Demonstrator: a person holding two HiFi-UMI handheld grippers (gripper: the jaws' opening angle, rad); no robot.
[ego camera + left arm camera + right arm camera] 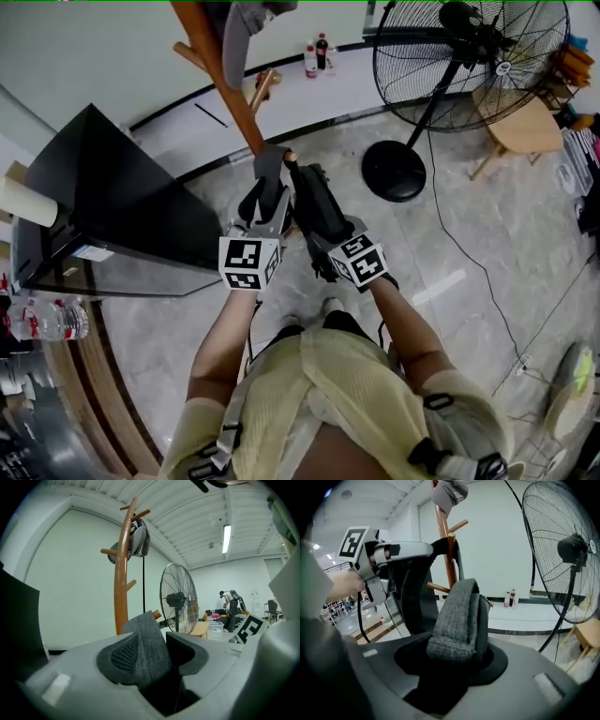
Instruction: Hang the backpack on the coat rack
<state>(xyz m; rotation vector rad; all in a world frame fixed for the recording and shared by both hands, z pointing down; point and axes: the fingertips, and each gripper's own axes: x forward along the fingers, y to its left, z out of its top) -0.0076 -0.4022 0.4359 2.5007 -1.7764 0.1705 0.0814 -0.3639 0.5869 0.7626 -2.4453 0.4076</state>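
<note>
The wooden coat rack (223, 80) rises ahead with a grey cap (246, 23) on an upper peg. A dark backpack (317, 206) hangs between my two grippers, close against the pole. One peg tip (288, 156) pokes up beside its grey strap (269, 162). My left gripper (264, 199) is open: the grey strap (147, 644) leans on one pad, with a gap to the other. My right gripper (305, 192) is shut on a folded grey strap (457, 620). In the right gripper view the left gripper (393, 555) sits by the pole (445, 536), black webbing (415, 597) under it.
A large pedestal fan (469, 56) stands right of the rack, its round base (394, 171) and cable on the floor. A black cabinet (112, 197) is at the left. Two bottles (317, 54) stand by the far wall, a wooden stool (520, 127) behind the fan.
</note>
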